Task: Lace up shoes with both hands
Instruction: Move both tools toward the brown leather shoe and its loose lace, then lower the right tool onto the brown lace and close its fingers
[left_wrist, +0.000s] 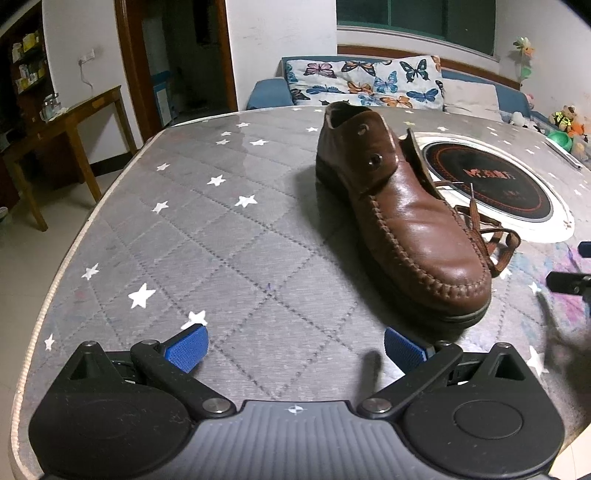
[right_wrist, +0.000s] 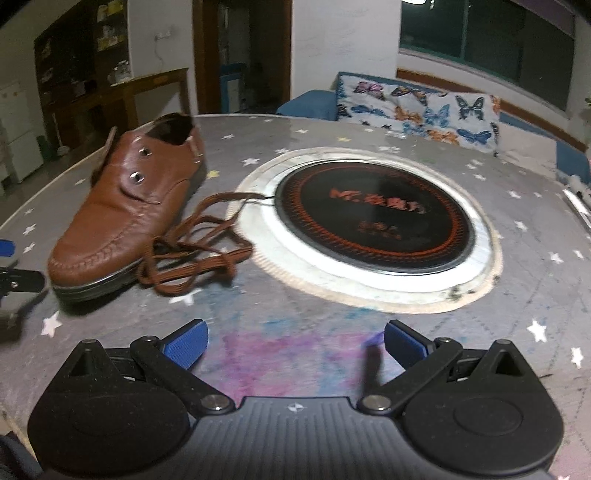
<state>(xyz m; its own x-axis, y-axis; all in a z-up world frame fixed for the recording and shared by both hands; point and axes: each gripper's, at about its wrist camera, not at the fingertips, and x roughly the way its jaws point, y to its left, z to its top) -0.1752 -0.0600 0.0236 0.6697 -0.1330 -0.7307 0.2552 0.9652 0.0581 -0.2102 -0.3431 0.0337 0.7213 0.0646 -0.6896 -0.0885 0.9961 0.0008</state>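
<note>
**Both grippers wide open, shoe unlaced**

Brown leather shoe (left_wrist: 402, 221) sat on grey star-quilted table (left_wrist: 221, 240). Left gripper (left_wrist: 295, 349) and right gripper (right_wrist: 295, 343) gaped wide, holding nothing. Only the right view showed the whole loose brown lace (right_wrist: 195, 251) tangled beside the shoe, reaching the round black hotplate (right_wrist: 373, 221).

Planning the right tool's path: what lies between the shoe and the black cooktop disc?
The loose brown lace lies piled there, beside the shoe, one strand reaching the cooktop rim. The right wrist view shows it best.
</note>
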